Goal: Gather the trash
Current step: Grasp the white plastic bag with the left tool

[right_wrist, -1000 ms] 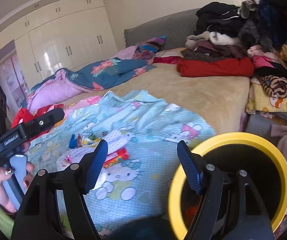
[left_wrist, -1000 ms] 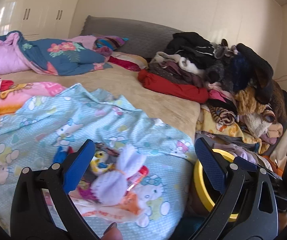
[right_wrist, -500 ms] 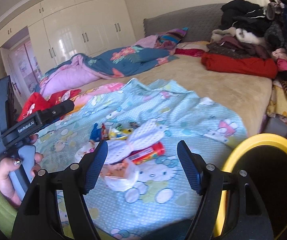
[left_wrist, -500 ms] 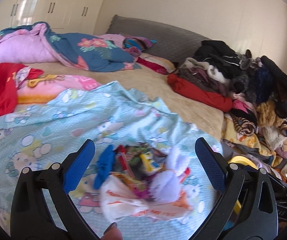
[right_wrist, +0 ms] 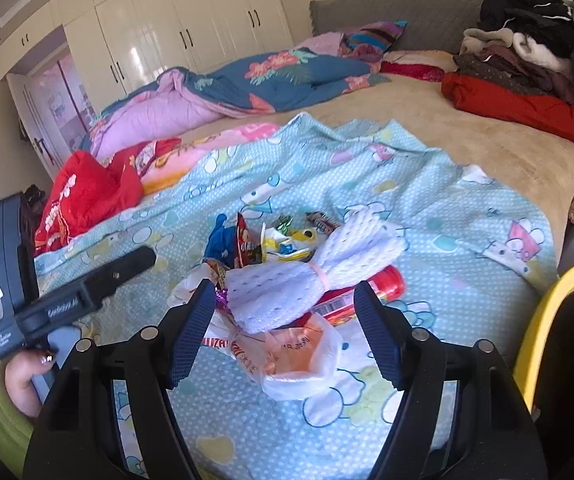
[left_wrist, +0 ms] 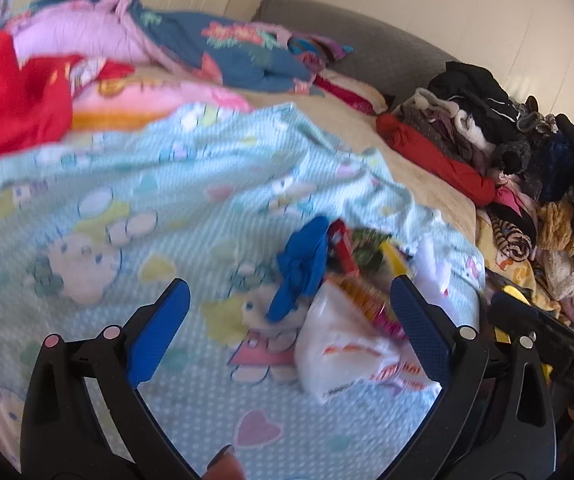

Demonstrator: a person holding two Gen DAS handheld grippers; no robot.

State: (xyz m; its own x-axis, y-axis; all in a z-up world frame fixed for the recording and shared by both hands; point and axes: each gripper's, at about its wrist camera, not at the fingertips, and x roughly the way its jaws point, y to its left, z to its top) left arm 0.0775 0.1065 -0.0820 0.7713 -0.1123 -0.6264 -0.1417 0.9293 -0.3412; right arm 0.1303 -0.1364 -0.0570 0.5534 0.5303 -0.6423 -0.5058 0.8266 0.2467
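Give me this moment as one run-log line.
phase: approach | left gripper: jaws open, empty | right gripper: jaws open, empty | target: trash pile on blanket | yellow bin: beside bed

Left gripper (right_wrist: pixel 75 300) body, 9 o'clock in right view: white lettering, roughly "GenRobot.AI". Plastic bag (right_wrist: pixel 287 356), 6 o'clock: orange print, unreadable. Red can (right_wrist: pixel 383 282): barcode, digits illegible.

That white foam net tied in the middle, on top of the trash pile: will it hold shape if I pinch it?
The white foam net looks soft and airy, so it will probably squash and weigh little. Cinched at its waist, it may flop at both ends.
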